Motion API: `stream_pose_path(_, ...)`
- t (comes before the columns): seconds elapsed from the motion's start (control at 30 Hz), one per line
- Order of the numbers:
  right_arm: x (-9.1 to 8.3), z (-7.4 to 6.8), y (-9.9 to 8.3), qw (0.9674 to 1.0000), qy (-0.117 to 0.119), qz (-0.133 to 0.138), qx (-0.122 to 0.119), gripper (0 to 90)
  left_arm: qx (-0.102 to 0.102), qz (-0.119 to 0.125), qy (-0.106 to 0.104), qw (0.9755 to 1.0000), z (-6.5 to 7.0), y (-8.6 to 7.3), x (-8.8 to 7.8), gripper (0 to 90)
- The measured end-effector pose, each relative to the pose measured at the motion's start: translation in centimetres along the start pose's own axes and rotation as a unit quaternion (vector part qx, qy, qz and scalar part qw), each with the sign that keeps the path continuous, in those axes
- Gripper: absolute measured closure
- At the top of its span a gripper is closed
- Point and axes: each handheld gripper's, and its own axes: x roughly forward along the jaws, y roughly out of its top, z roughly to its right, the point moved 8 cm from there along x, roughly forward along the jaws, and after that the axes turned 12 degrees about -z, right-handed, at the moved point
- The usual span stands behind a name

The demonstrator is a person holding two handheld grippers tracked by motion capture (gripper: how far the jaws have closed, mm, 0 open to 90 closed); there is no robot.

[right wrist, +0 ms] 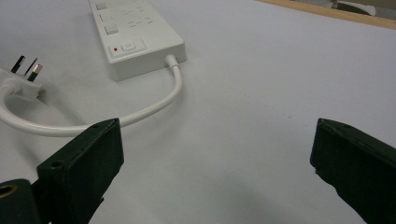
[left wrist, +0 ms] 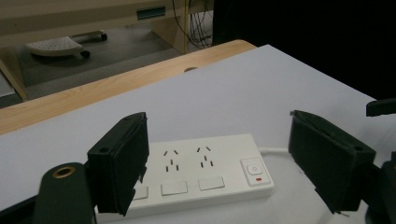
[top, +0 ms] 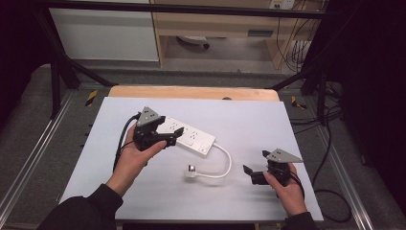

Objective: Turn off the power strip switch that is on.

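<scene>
We take the white power strip (top: 189, 135) as landmark, lying near the middle of the table (top: 249, 120). Left gripper (left wrist: 217, 163) sits at its far-from-cable end, jaws spread on either side, not pressing. Cord (top: 224, 165) curls to the plug (top: 191, 171). Right gripper (top: 253, 173), jaws spread and empty, rests beyond the cord on bare sheet near the table's right edge.

power strip (top: 190, 135) on table (top: 249, 120), plug (top: 191, 171) before it
</scene>
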Motion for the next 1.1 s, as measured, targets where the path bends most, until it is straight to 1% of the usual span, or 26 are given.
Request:
stream_pose_path(0.07, 0.0, 0.0, 0.0, 1.0000, 0.000, -0.001, 0.001, 3.2, -0.002, 0.000, 0.005, 1.0000, -0.2, 0.0, 0.3, 19.1)
stream_pose_path(0.3, 0.0, 0.0, 0.0, 1.0000, 0.001, 0.002, 0.000, 3.2, -0.019, -0.007, 0.013, 0.9997, -1.3, -0.2, 1.0, 18.6)
stream_pose_path(0.37, 0.0, 0.0, 0.0, 1.0000, 0.002, 0.002, 0.001, 3.2, -0.019, -0.009, 0.016, 0.9997, -1.7, -0.2, 1.2, 19.0)
stream_pose_path(0.53, 0.0, 0.0, 0.0, 1.0000, 0.003, 0.002, 0.002, 3.2, -0.026, -0.009, 0.022, 0.9994, -2.5, 0.1, 1.4, 23.2)
stream_pose_path(0.57, 0.0, 0.0, 0.0, 1.0000, 0.003, 0.002, 0.002, 3.2, -0.029, -0.009, 0.021, 0.9993, -2.6, 0.1, 1.4, 23.2)
stream_pose_path(0.63, 0.0, 0.0, 0.0, 1.0000, 0.002, 0.001, 0.001, 3.2, -0.031, -0.010, 0.021, 0.9993, -2.8, 0.1, 1.6, 27.3)
stream_pose_path(0.67, 0.0, 0.0, 0.0, 1.0000, 0.002, 0.001, 0.001, 3.2, -0.030, -0.009, 0.022, 0.9993, -2.8, 0.1, 1.6, 27.3)
stream_pose_path(0.73, 0.0, 0.0, 0.0, 1.0000, 0.002, 0.001, 0.001, 3.2, -0.026, -0.009, 0.024, 0.9993, -2.9, 0.2, 1.7, 33.9)
stream_pose_path(0.77, 0.0, 0.0, 0.0, 1.0000, 0.003, 0.001, 0.001, 3.2, -0.024, -0.009, 0.024, 0.9994, -2.9, 0.2, 1.7, 40.0)
stream_pose_path(0.8, 0.0, 0.0, 0.0, 1.0000, 0.003, 0.001, 0.001, 3.2, -0.023, -0.009, 0.025, 0.9994, -2.9, 0.2, 1.8, 40.0)
stream_pose_path(0.9, 0.0, 0.0, 0.0, 1.0000, 0.003, 0.000, 0.003, 3.2, -0.019, -0.014, 0.021, 0.9995, -2.7, 0.0, 2.0, 51.4)
stream_pose_path(0.97, 0.0, 0.0, 0.0, 1.0000, 0.004, 0.001, 0.003, 3.3, -0.014, -0.020, 0.020, 0.9995, -2.6, -0.1, 2.2, 56.3)
stream_pose_path(1.0, 0.0, 0.0, 0.0, 1.0000, 0.004, 0.001, 0.003, 3.3, -0.015, -0.020, 0.018, 0.9995, -2.5, -0.2, 2.3, 56.3)
stream_pose_path(1.1, 0.0, 0.0, 0.0, 1.0000, 0.003, 0.001, 0.002, 3.3, -0.014, -0.021, 0.008, 0.9997, -2.3, -0.3, 2.6, 65.4)
